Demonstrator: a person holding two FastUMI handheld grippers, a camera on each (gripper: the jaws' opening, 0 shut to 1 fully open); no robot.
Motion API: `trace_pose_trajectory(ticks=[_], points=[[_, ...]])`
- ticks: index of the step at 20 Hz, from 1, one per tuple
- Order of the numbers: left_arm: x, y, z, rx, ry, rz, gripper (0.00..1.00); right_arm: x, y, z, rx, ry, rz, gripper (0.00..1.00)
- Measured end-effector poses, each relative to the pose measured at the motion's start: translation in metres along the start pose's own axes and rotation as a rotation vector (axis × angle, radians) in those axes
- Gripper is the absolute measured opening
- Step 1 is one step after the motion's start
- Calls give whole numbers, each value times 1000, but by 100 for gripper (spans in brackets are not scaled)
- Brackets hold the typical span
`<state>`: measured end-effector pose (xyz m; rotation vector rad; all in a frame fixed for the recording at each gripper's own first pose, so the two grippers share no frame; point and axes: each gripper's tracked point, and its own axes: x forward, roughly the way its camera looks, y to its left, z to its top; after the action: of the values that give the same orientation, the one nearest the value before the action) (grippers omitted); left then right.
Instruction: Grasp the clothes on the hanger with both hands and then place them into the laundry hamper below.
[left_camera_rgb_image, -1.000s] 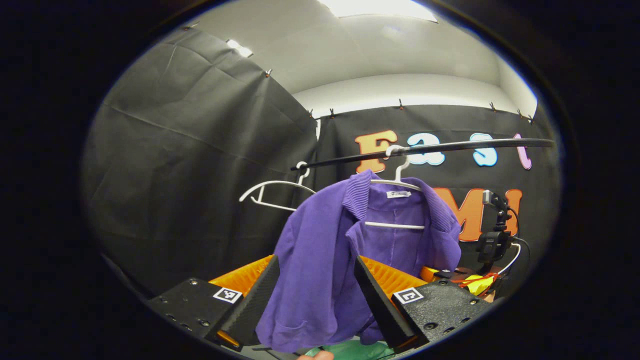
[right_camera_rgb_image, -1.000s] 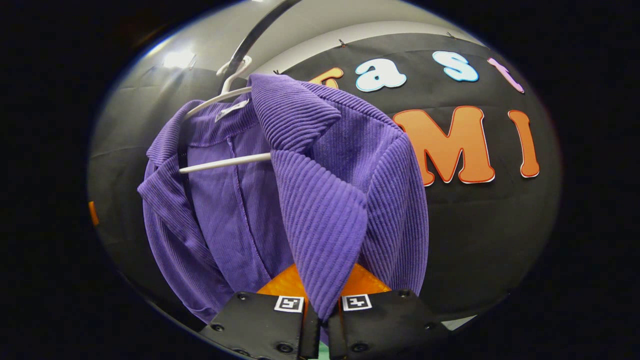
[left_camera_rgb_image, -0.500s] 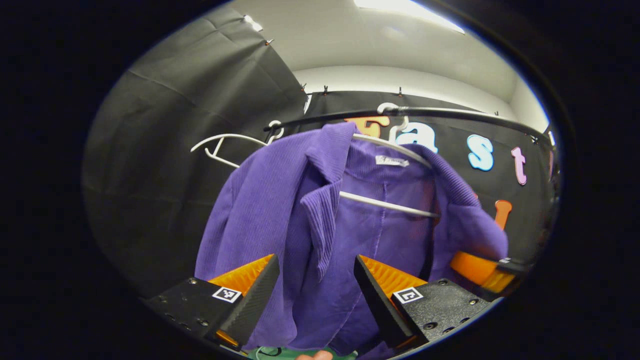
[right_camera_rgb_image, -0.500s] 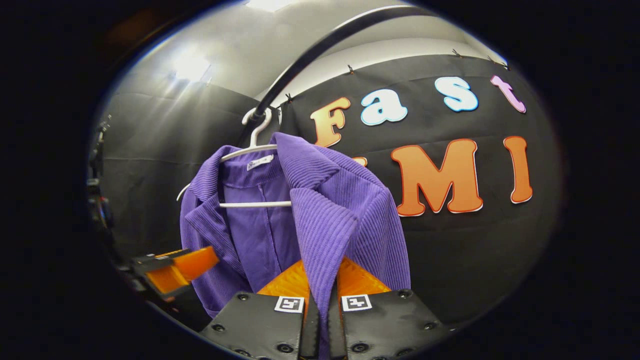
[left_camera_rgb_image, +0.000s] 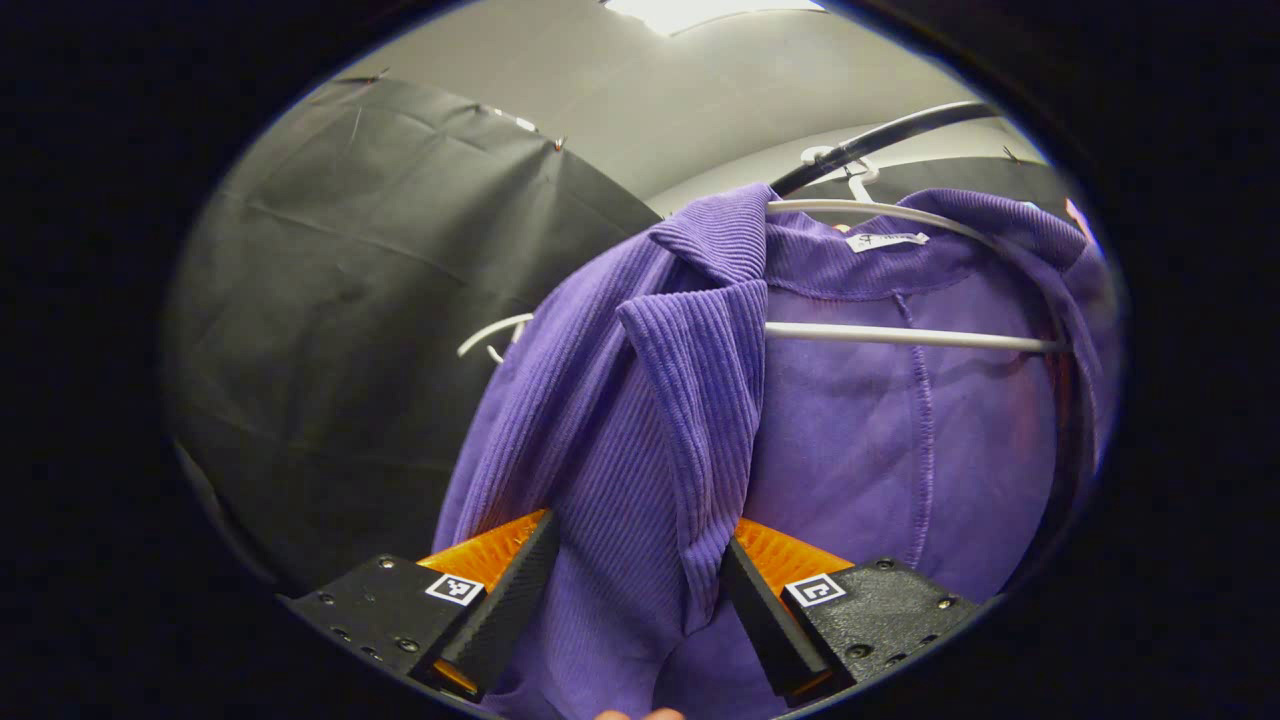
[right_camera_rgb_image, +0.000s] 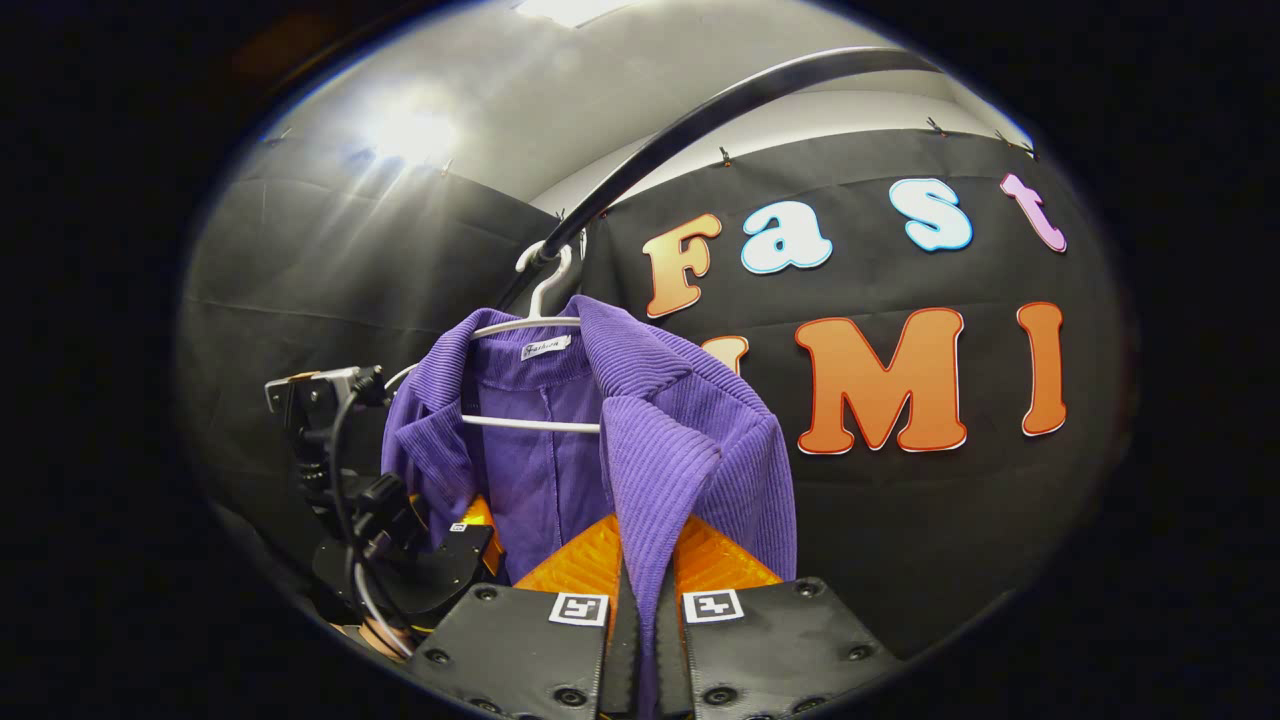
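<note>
A purple ribbed jacket (left_camera_rgb_image: 650, 420) hangs on a white hanger (left_camera_rgb_image: 900, 336) from a black rail (left_camera_rgb_image: 880, 140). My left gripper (left_camera_rgb_image: 635, 590) is open, and the jacket's left front panel and lapel hang between its two fingers. In the right gripper view the same jacket (right_camera_rgb_image: 690, 450) hangs on the hanger (right_camera_rgb_image: 530, 322) under the rail (right_camera_rgb_image: 700, 120). My right gripper (right_camera_rgb_image: 645, 570) is shut on the jacket's right front edge, which runs down between its fingers. The left gripper's black housing and cable (right_camera_rgb_image: 400, 560) sit at the jacket's far side.
An empty white hanger (left_camera_rgb_image: 490, 336) hangs on the rail behind the jacket's shoulder. Black cloth walls close the booth on the left and at the back. A person's fingertip (left_camera_rgb_image: 640, 714) shows at the bottom edge of the left gripper view.
My left gripper has moved in close, so the jacket's left front now lies between its open fingers. My right gripper stays shut on the right front edge and has drawn back a little.
</note>
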<state>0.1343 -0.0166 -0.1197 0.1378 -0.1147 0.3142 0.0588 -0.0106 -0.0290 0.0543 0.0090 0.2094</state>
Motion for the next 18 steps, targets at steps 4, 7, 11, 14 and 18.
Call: trace_pose_trajectory(ticks=[4, 7, 11, 14, 18], points=[[-4, 27, 11, 178, -29, -14, 12, -5, -15, 4, 4, -19, -42, 10], [-16, 38, 31, 184, -30, -74, 6, -5, -25, 9, 13, -58, -89, 14], [-25, 73, 72, 174, -51, -37, 5, -6, -37, 11, 20, -95, -144, 14], [-15, 95, 109, 160, -68, -22, 5, -6, -52, 19, -11, -121, -205, 14], [2, 124, 151, 123, -104, 33, 7, -6, -62, 28, -12, -142, -256, 14]])
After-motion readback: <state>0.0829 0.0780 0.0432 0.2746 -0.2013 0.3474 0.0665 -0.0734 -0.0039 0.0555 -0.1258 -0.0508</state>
